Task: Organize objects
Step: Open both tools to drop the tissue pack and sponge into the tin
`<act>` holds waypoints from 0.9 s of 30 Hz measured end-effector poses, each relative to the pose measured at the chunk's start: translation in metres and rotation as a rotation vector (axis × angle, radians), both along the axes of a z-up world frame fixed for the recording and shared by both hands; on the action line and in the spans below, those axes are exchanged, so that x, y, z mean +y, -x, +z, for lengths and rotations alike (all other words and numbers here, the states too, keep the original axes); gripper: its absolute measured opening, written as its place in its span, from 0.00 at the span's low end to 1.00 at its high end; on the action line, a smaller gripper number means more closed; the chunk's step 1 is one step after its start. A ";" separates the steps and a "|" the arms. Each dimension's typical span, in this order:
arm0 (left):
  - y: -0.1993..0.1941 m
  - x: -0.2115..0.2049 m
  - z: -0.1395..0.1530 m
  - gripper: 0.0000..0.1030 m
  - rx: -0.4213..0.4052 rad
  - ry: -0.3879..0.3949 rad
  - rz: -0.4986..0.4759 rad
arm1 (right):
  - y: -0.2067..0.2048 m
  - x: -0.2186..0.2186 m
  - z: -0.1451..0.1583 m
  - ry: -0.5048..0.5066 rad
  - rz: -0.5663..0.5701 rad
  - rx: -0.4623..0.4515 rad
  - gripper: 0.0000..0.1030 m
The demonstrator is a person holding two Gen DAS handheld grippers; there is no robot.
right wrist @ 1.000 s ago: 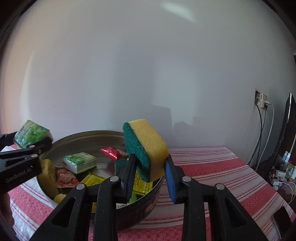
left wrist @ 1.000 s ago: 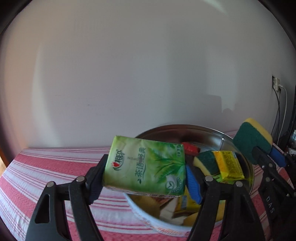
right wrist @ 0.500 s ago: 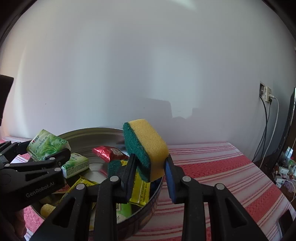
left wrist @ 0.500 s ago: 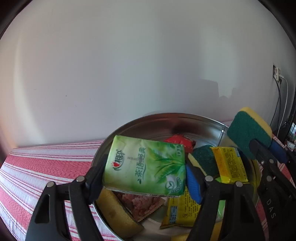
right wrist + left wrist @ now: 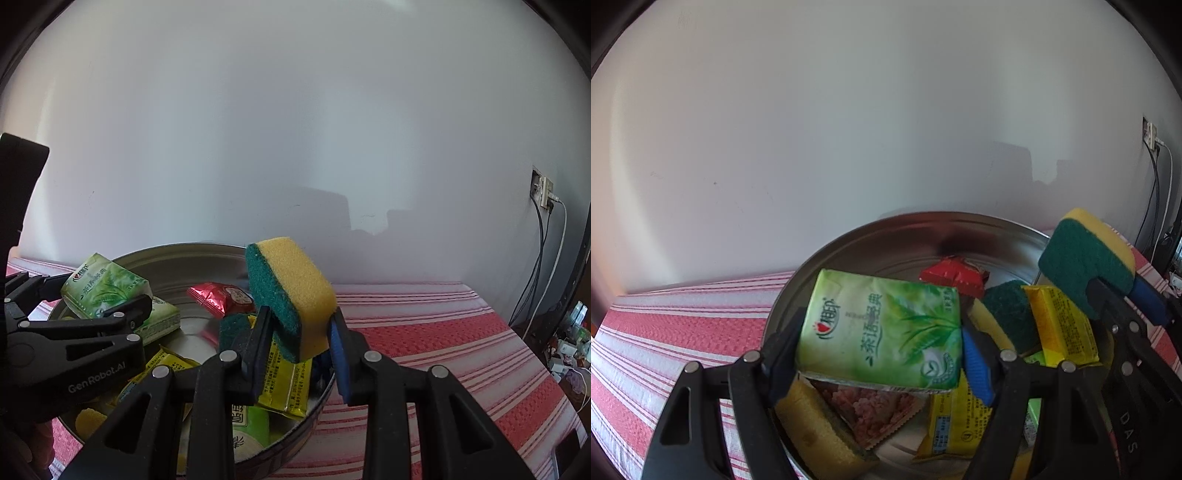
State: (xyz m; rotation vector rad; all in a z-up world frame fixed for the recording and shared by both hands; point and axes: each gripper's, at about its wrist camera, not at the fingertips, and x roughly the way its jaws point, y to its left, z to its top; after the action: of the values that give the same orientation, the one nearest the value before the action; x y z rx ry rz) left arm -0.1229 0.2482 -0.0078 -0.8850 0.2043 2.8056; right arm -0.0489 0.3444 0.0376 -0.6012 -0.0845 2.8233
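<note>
Both loads poised over the round metal tin [image 5: 849, 243] — drop straight down, no reach left. Left tongs [image 5: 879, 354] clenched on the green tissue pack [image 5: 882, 328], long axis lying across the jaws, above the tin's near-left part. Right tongs [image 5: 299, 343] clenched on the sponge [image 5: 295, 291], tilted, at the tin's rim nearest the surface's right edge. Soft, glossy film; springy yellow foam with rough green scourer. Tin hard, shiny, crowded with crinkly sachets — striped woven cloth [image 5: 443, 332] underneath.
</note>
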 end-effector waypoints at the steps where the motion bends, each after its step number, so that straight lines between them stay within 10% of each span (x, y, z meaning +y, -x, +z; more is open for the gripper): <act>1: 0.000 0.000 0.001 0.73 -0.001 -0.001 0.001 | 0.000 -0.001 0.000 -0.001 0.002 -0.005 0.32; 15: -0.002 -0.012 0.009 0.79 -0.042 0.001 -0.017 | -0.004 -0.006 0.004 -0.010 0.031 -0.024 0.32; 22: -0.007 -0.023 0.017 1.00 -0.011 -0.012 0.051 | -0.012 0.005 0.007 0.020 -0.009 0.005 0.80; 27: -0.016 -0.025 0.020 1.00 0.017 0.012 0.059 | -0.024 0.005 0.011 0.018 0.008 0.045 0.83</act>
State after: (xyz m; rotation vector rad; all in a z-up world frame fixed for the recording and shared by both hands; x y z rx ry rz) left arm -0.1073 0.2234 0.0121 -0.8846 0.2008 2.8694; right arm -0.0252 0.3489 0.0482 -0.5415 -0.0528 2.8462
